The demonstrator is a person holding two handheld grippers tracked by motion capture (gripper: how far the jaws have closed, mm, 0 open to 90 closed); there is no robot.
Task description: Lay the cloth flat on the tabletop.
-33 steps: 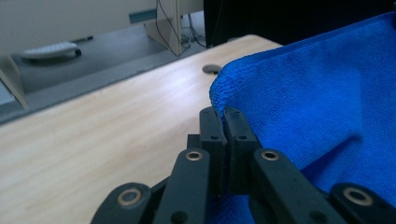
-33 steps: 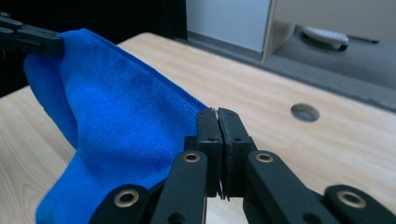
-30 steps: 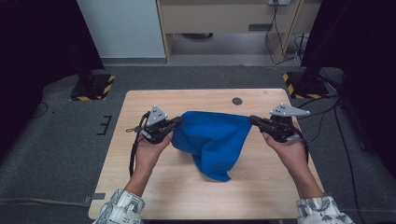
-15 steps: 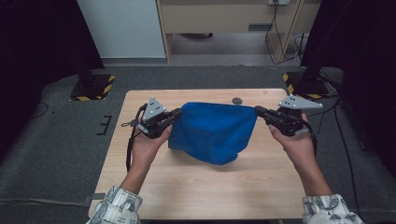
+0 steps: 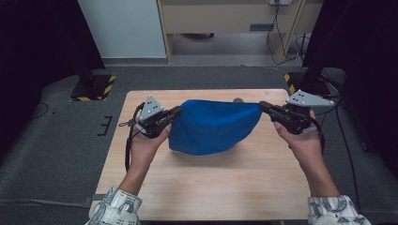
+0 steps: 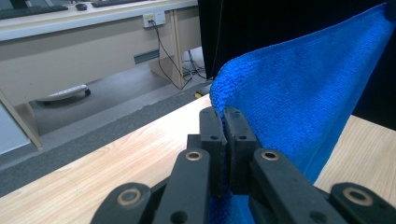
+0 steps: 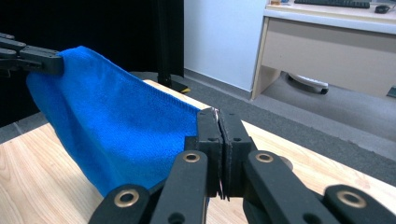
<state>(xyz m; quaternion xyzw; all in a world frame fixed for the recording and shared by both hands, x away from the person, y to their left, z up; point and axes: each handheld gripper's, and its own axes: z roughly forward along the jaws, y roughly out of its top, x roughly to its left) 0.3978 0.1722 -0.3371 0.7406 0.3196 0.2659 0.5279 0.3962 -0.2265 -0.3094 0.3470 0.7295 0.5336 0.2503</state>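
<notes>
Held off the pale wood-grain table (image 5: 206,187), near its centre: a blue terry cloth (image 5: 213,126), nubby pile, hanging as a rounded pouch from a taut top edge. Left gripper (image 5: 177,111) at nine o'clock, black jaws clamped on one corner. Right gripper (image 5: 263,106) at three o'clock, jaws pinched together on the opposite corner. Small dark disc (image 5: 239,100) at twelve o'clock, on the tabletop.

**Cloth corner pinched, sheet spread beyond**

The left gripper (image 6: 223,122) has its black jaws pressed together on an edge of the blue cloth (image 6: 303,88), which rises up and away to the gripper's right. The wooden surface (image 6: 116,163) lies beneath.
</notes>
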